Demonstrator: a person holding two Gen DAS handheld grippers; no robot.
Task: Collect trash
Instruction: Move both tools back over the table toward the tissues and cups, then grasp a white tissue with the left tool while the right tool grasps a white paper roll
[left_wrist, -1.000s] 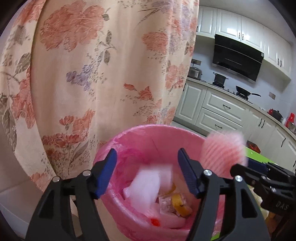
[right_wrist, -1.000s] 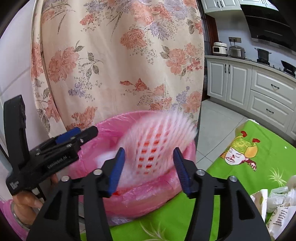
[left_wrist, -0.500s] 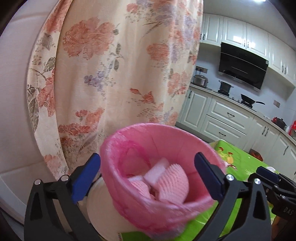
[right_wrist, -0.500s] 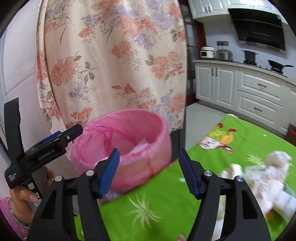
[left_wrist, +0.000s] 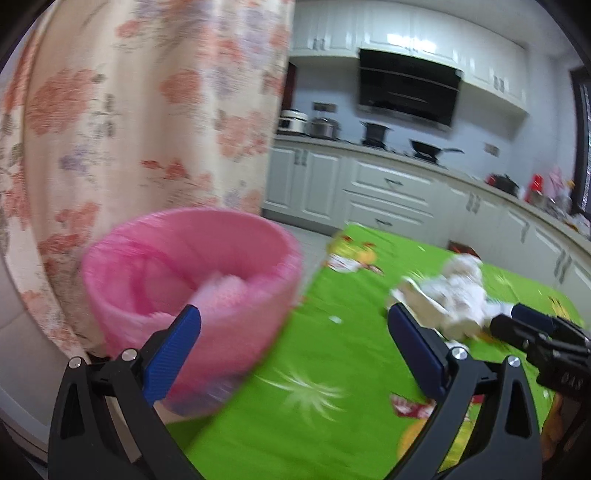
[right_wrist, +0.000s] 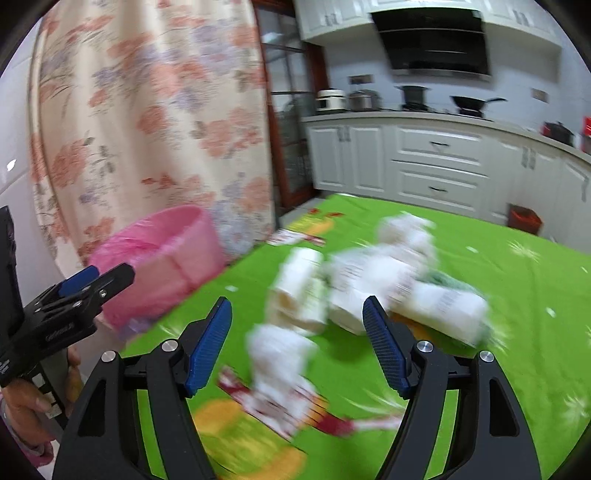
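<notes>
A pink-lined bin (left_wrist: 192, 280) stands at the left end of the green tablecloth (left_wrist: 332, 369), with a pink foam net (left_wrist: 221, 295) inside. It also shows in the right wrist view (right_wrist: 162, 258). My left gripper (left_wrist: 291, 343) is open and empty, just right of the bin. My right gripper (right_wrist: 297, 339) is open and empty above a blurred heap of white paper and wrapper trash (right_wrist: 369, 280). The heap also shows in the left wrist view (left_wrist: 454, 295), with the right gripper (left_wrist: 543, 339) beside it.
A floral curtain (right_wrist: 147, 110) hangs behind the bin. White kitchen cabinets (left_wrist: 388, 195) and a stove counter with pots run along the back. A red-and-white wrapper (right_wrist: 280, 402) lies on the cloth near me. Both views are motion-blurred.
The pink foam net left my right gripper and now lies in the bin. Both grippers swung right, away from the bin, toward the trash heap on the cloth.
</notes>
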